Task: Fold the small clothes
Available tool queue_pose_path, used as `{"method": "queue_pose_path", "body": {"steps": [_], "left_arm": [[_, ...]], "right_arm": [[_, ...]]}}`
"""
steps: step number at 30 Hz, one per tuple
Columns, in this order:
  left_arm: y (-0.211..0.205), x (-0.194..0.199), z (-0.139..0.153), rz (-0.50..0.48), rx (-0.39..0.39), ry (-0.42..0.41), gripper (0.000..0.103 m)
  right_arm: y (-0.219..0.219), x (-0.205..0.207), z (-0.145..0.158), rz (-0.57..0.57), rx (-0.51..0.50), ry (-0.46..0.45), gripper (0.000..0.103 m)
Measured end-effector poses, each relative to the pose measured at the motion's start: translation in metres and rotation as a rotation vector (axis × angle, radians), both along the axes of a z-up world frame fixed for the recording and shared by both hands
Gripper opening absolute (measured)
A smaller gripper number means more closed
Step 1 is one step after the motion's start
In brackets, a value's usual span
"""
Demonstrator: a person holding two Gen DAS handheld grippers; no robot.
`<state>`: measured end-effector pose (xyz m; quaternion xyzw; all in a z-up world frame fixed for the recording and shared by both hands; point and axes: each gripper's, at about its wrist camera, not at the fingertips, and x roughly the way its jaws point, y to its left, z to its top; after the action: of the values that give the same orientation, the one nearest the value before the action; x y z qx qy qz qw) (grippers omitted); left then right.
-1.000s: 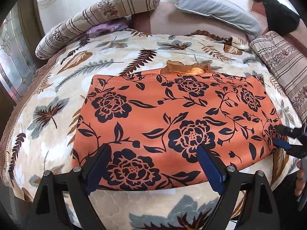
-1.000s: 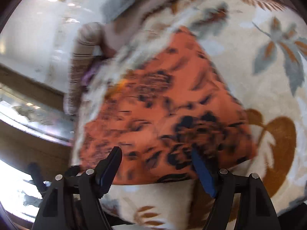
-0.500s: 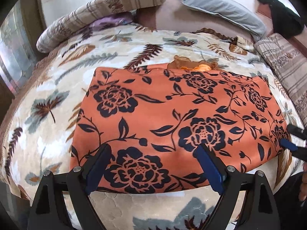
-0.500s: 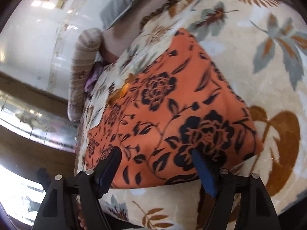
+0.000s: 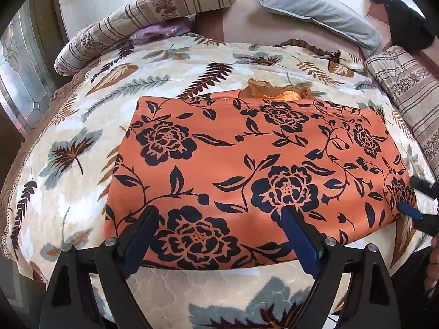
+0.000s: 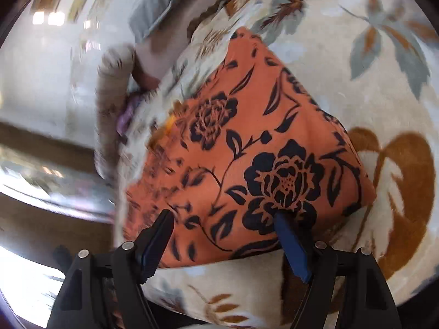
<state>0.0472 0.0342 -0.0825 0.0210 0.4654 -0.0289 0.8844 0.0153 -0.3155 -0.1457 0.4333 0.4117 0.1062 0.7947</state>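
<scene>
The orange floral garment [image 5: 255, 170] lies spread flat on the bed's leaf-print blanket [image 5: 68, 148], its near hem toward both cameras. Over the last second the left hand-held gripper [image 5: 219, 235] has eased slightly closer to that hem, fingers wide and holding nothing; the right hand-held gripper [image 6: 223, 235], likewise wide and empty, has steadied over the garment's right corner. Both look poised to pinch the hem, so the fold seems about to start.

My bed's leaf-print blanket [image 5: 82, 126] is the landmark. Past its far edge lie a striped bolster [image 5: 142, 16], a purple cloth [image 5: 159, 31] tucked just beneath it, and a grey pillow [image 5: 315, 13]. Black fabric [image 5: 406, 24] and a striped cushion [image 5: 411, 96] sit at its far right corner.
</scene>
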Motion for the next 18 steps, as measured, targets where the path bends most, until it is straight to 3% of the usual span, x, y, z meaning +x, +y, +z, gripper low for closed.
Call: {"method": "queue_pose_path", "body": {"steps": [3, 6, 7, 10, 12, 15, 16, 18], "left_arm": [[0.002, 0.001, -0.001, 0.002, -0.002, 0.009, 0.090], [0.002, -0.001, 0.001, 0.003, -0.017, 0.011, 0.090], [0.002, -0.002, 0.002, -0.003, -0.015, 0.004, 0.090], [0.001, -0.003, 0.003, -0.005, -0.006, -0.003, 0.090], [0.002, -0.003, 0.003, 0.001, -0.019, 0.004, 0.090], [0.001, -0.004, 0.003, -0.003, -0.022, 0.008, 0.090], [0.001, -0.006, 0.005, -0.005, -0.019, 0.001, 0.090], [0.000, -0.008, 0.009, -0.005, -0.022, -0.010, 0.090]], "right_arm": [[0.002, -0.003, 0.011, 0.010, -0.029, -0.056, 0.079], [-0.007, 0.003, -0.011, -0.022, -0.027, 0.054, 0.079], [-0.009, -0.001, -0.009, -0.042, 0.005, 0.030, 0.079], [0.001, -0.008, 0.012, -0.001, -0.029, -0.048, 0.079], [0.007, -0.005, 0.011, 0.044, -0.047, -0.044, 0.079], [-0.006, 0.001, -0.013, -0.013, -0.030, 0.054, 0.078], [-0.014, -0.003, -0.016, -0.048, 0.035, 0.046, 0.078], [-0.010, -0.010, -0.001, -0.054, -0.007, 0.010, 0.079]]}}
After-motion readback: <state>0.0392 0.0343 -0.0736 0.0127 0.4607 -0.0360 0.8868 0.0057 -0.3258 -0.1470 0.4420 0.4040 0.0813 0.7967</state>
